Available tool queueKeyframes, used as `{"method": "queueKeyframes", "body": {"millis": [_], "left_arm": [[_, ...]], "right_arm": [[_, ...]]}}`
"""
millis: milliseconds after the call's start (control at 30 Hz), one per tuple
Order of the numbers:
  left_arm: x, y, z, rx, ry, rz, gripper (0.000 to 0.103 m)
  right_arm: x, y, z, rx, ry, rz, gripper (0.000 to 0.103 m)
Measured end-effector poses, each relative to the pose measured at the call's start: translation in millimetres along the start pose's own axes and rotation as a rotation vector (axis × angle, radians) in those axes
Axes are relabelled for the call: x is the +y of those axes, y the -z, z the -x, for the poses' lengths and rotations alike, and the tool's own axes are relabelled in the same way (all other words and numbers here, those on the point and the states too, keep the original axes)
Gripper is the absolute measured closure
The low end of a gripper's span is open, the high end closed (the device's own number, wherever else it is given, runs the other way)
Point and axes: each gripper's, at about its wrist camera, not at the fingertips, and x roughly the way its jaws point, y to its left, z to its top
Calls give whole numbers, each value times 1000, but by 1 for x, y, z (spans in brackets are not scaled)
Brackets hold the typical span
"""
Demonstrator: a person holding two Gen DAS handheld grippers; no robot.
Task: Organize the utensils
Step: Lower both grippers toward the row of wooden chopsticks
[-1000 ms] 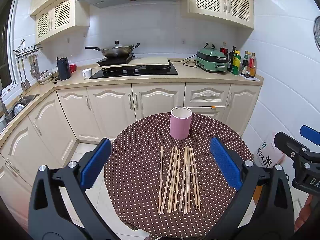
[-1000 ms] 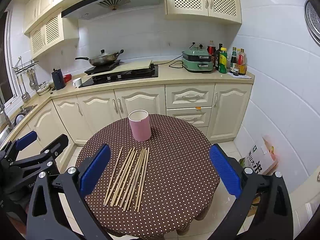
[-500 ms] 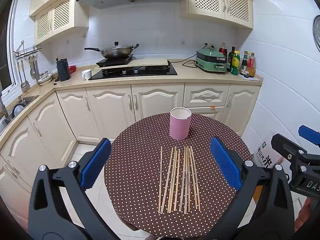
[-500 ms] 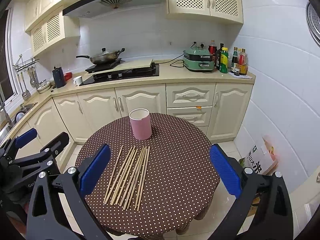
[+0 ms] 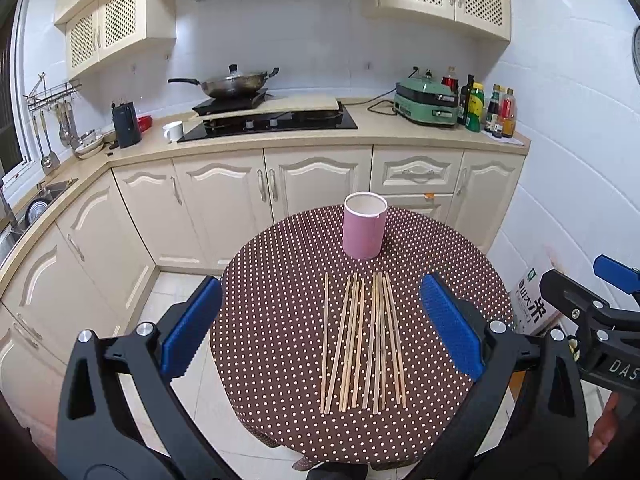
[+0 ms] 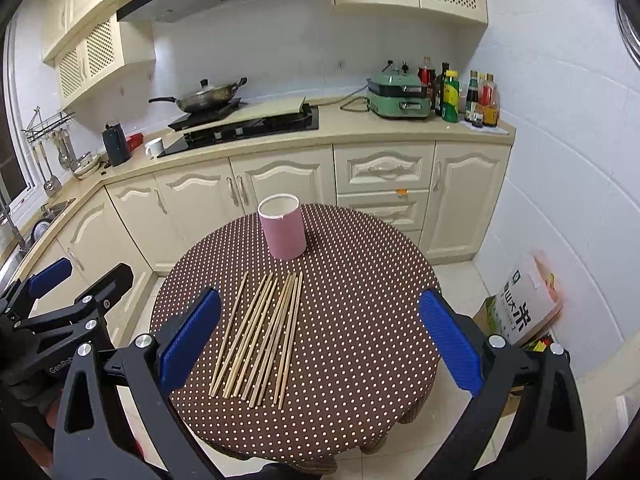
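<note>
Several wooden chopsticks (image 5: 362,340) lie side by side on a round table with a brown polka-dot cloth (image 5: 280,280); they also show in the right wrist view (image 6: 260,336). A pink cylindrical holder (image 5: 365,231) stands upright and looks empty just beyond them, also in the right wrist view (image 6: 282,232). My left gripper (image 5: 320,328) is open and empty, held above the table's near side. My right gripper (image 6: 318,336) is open and empty, held above the table to the right of the chopsticks.
Cream kitchen cabinets and a counter (image 5: 360,132) run behind the table, with a hob and wok (image 5: 234,84), a green appliance (image 5: 426,102) and bottles (image 5: 496,110). A sink (image 5: 36,208) is at the left. A rice bag (image 6: 524,304) stands on the floor at the right.
Both views have shifted slightly downward and forward, so the table sits a little nearer. Chopsticks and holder have not moved. Both grippers stay open.
</note>
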Motion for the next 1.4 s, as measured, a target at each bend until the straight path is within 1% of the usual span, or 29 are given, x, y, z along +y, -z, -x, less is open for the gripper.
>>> {"method": "queueKeyframes", "body": {"millis": [200,633,833,1100,1200,1400], "left_arm": [[1,4,-13,66,1,-9,6],[-2,19,-62,261,4,-34,6],[-3,22,-90,342,-11,-53,6],[0,29,-129,439,-14,-70,6],[3,34,-148,476,-24,-72,6],[10,49,-185,572,-14,-59,6]], "right_arm": [[-2,3,-13,61,0,-14,7],[-13,13,-60,239,4,-76,7],[-19,16,-90,325,12,-102,7],[-22,23,-139,451,10,-128,7],[-24,25,-156,497,4,-142,7],[-23,31,-193,583,15,-152,7]]}}
